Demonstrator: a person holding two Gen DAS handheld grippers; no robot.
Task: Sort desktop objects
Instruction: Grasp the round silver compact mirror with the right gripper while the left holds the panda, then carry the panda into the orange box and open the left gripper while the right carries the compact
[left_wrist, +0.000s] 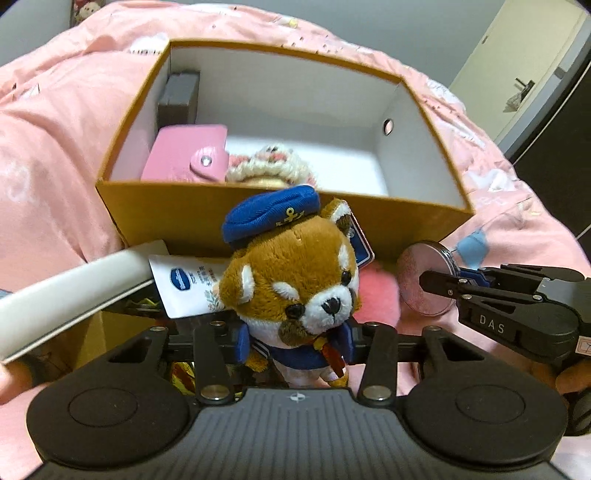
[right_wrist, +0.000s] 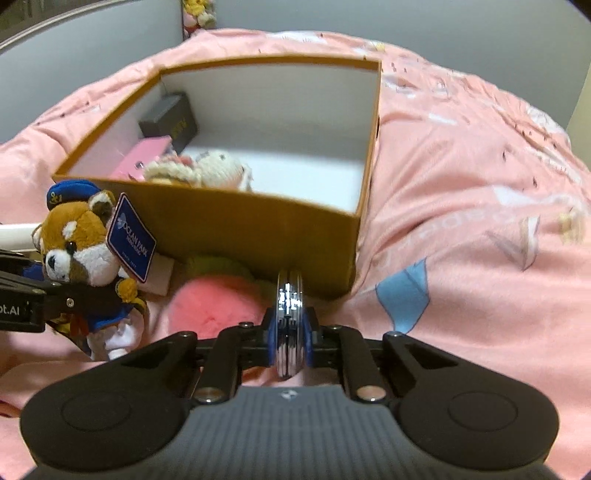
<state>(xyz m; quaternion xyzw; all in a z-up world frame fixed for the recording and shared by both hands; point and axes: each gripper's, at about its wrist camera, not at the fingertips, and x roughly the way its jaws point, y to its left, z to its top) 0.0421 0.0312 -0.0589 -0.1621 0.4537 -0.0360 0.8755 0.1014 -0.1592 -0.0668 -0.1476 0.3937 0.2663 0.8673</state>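
- Pink bedding (right_wrist: 461, 192) under orange box (right_wrist: 258, 229).
- My left gripper (left_wrist: 291, 336) clamps plush panda (left_wrist: 295, 280); right gripper (right_wrist: 290, 339) pinches round mirror (right_wrist: 290, 314), both before box.
- Thin mirror edge could slip out.

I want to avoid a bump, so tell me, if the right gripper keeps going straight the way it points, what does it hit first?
Probably the near wall of the cardboard box, directly ahead of the right gripper and its compact mirror; depth is unclear.

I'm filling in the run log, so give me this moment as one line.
left gripper: shut on red panda plush | right gripper: shut on round compact | both in front of the box | nothing dropped in yet
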